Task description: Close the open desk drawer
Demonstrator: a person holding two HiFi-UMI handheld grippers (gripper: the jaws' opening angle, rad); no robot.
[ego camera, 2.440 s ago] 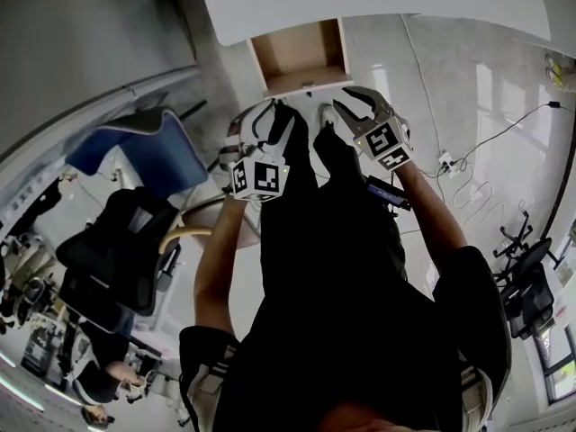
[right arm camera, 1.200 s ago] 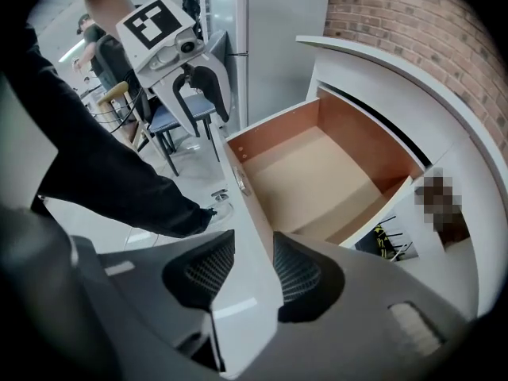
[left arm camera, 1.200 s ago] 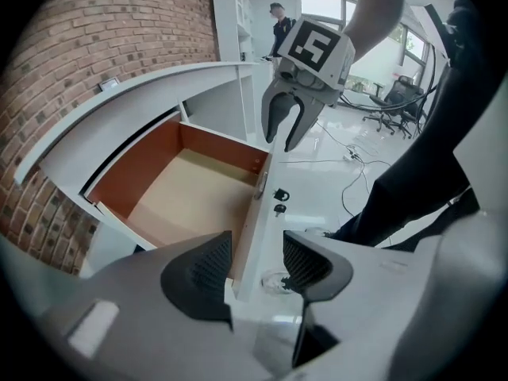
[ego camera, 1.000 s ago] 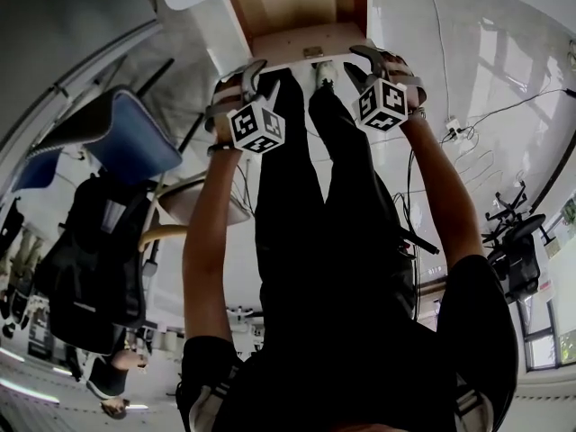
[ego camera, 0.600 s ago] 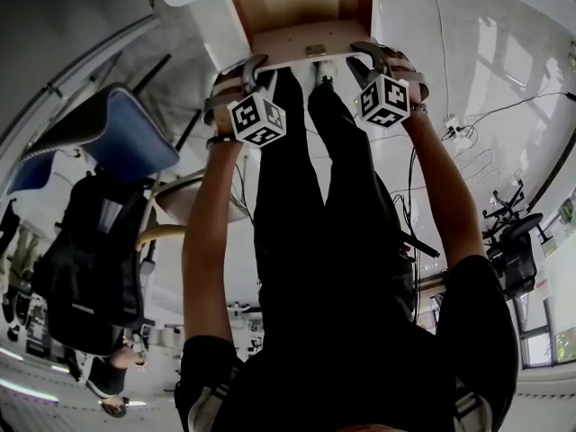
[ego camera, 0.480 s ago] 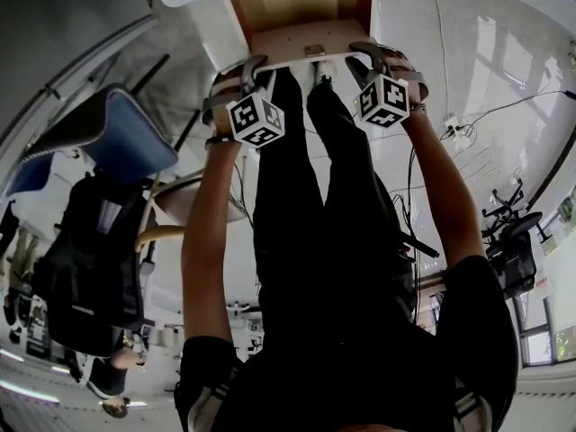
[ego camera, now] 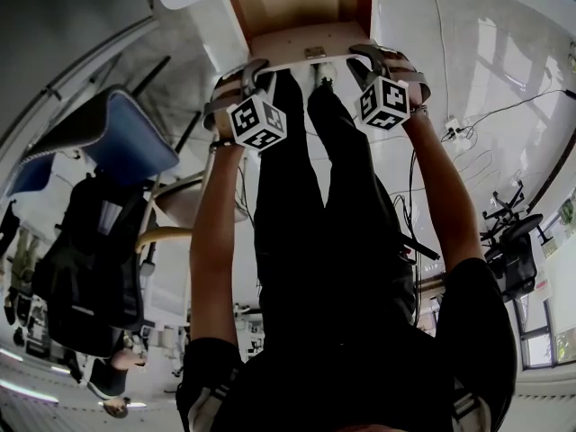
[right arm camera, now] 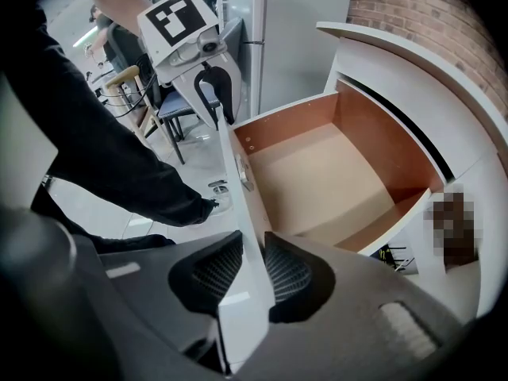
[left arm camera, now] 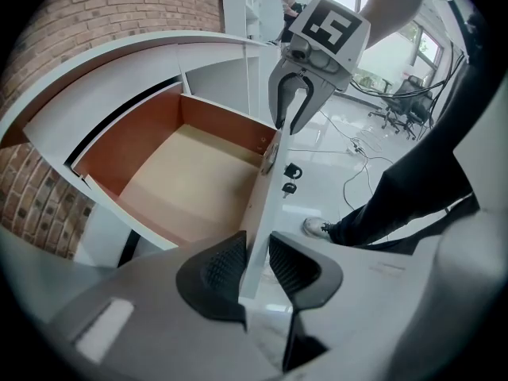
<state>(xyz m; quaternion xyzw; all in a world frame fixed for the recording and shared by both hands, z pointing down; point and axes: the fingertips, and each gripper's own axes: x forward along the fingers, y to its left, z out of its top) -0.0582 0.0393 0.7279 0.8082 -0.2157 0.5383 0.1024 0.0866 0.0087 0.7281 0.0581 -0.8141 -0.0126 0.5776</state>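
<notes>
The desk drawer [ego camera: 301, 3] stands pulled out, its light wooden inside bare. Its white front panel [ego camera: 306, 50] faces the person. My left gripper [ego camera: 243, 72] straddles the top edge of that panel near its left end; in the left gripper view its jaws [left arm camera: 255, 264] are closing, with both pads against the panel [left arm camera: 260, 205]. My right gripper [ego camera: 376, 58] straddles the same edge near the right end; its jaws [right arm camera: 252, 272] are closing too, with the panel [right arm camera: 236, 185] pinched between the pads. A key [left arm camera: 292, 171] hangs in the panel's lock.
The person's dark legs [ego camera: 315, 205] stand right below the drawer. A blue chair [ego camera: 135, 138] and a black office chair [ego camera: 90, 259] are at the left. Cables [ego camera: 468, 151] trail over the shiny floor at the right. A brick wall [left arm camera: 95, 14] backs the white desk [right arm camera: 397, 62].
The person has stepped up to the drawer and both grippers have settled over its front panel. In the last second they stayed put while their jaws narrowed.
</notes>
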